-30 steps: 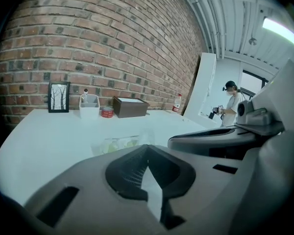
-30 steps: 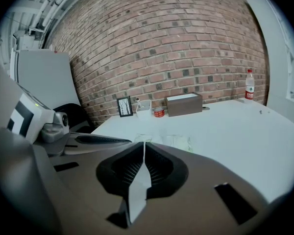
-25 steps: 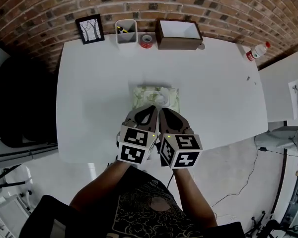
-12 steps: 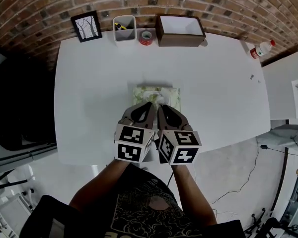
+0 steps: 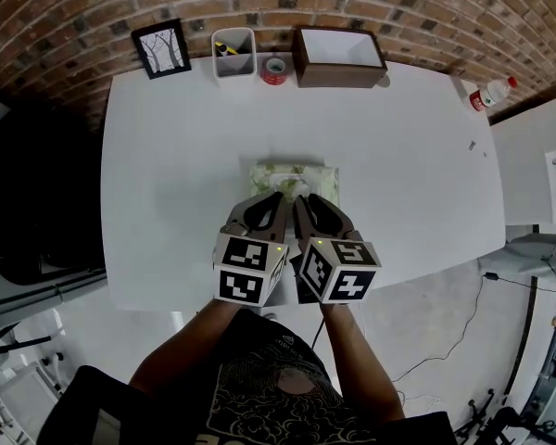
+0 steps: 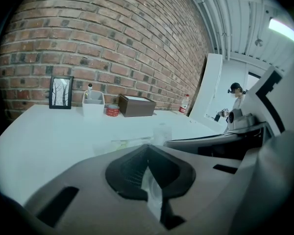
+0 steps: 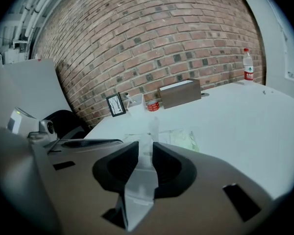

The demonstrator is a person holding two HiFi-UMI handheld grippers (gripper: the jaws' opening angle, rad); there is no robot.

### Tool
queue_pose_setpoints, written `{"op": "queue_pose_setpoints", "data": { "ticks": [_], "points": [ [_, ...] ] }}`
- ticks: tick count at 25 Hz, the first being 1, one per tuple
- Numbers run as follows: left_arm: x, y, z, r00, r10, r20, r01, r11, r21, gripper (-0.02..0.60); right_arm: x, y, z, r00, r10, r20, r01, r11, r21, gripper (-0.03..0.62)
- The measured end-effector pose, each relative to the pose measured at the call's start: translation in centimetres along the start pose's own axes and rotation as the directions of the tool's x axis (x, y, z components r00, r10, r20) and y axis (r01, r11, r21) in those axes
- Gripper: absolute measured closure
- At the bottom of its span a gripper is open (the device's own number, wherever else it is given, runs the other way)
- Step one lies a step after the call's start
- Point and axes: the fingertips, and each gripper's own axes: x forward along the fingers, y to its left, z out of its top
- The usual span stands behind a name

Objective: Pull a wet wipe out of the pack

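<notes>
Framed picture [image 5: 162, 50], pen cup [image 5: 234, 57], tape roll [image 5: 274, 70] and brown box [image 5: 338, 59] line the wall [image 5: 398, 7].

Open tabletop [image 5: 167, 184] flanks the pack [image 5: 322, 180]; frame [image 5: 161, 49], holder [image 5: 233, 54], tape [image 5: 274, 69] and box [image 5: 338, 58] line the far edge.

Pack [image 5: 320, 178] near edge hidden; bottle [image 5: 490, 94] label too small.

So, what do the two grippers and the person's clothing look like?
The left gripper and right gripper have grey-brown shells with black-lined jaws. Each carries a white cube with black square markers. The person wears a black T-shirt with pale print.
</notes>
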Motion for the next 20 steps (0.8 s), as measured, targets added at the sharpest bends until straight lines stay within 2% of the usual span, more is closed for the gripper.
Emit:
{"op": "queue_pose_setpoints", "data": {
  "ticks": [7,12,20],
  "points": [
    [-0.09,-0.05,-0.08,1.000,-0.001,-0.005,0.001,1.000,0.001,0.569,0.39,-0.74,0.41,1.000,0.001,0.000,-0.001,0.998,0.063,0.514],
    [-0.32,-0.09,-0.08,1.000,-0.001,-0.005,0.001,1.000,0.003,0.569,0.57,-1.04,0.37,1.000,-0.009,-0.006,0.009,0.999,0.043,0.570],
    [-0.66,0.19,-0.05,1.000,0.010,-0.008,-0.010,1.000,-0.005,0.569,0.29,-0.73,0.53,1.000,0.001,0.000,-0.001,1.000,0.016,0.577]
  ]
}}
